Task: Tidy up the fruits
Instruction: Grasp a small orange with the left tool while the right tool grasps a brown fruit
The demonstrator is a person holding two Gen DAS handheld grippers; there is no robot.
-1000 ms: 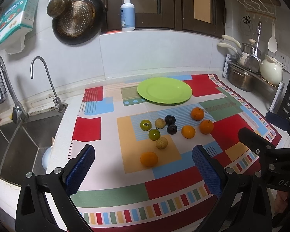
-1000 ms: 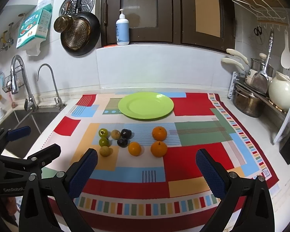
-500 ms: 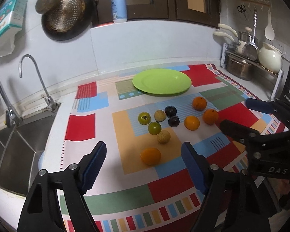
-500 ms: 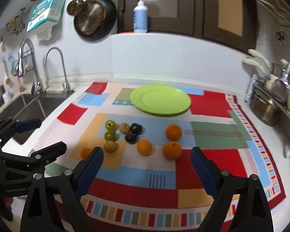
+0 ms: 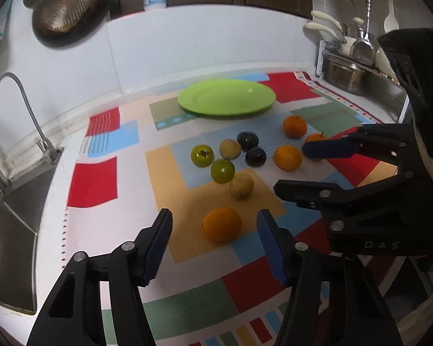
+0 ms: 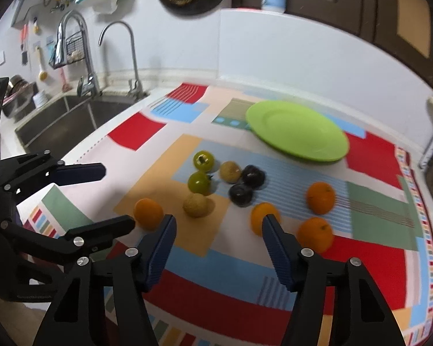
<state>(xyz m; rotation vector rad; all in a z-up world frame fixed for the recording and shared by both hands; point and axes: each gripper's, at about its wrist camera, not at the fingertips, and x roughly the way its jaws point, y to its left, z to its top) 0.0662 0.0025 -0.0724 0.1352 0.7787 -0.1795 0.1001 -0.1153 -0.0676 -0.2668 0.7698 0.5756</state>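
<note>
Several fruits lie on a patchwork mat (image 5: 101, 181): oranges, two green fruits (image 5: 202, 155), two tan fruits (image 5: 241, 185) and two dark plums (image 5: 247, 140). An empty green plate (image 5: 226, 97) sits behind them; it also shows in the right wrist view (image 6: 297, 131). My left gripper (image 5: 215, 248) is open, its jaws just short of the nearest orange (image 5: 221, 223). My right gripper (image 6: 218, 245) is open and empty; its right finger partly hides another orange (image 6: 262, 216). The nearest orange also shows in the right wrist view (image 6: 148, 212). The left gripper shows there (image 6: 109, 196).
A steel sink (image 6: 60, 121) with taps (image 6: 130, 57) lies left of the mat. A pan (image 5: 66, 5) hangs on the wall above. A dish rack with pots (image 5: 349, 66) stands at the back right. The counter's front edge is close below the grippers.
Both grippers have moved forward and down toward the fruits. The left one has closed in on the nearest orange and its jaws have narrowed. No fruit has moved.
</note>
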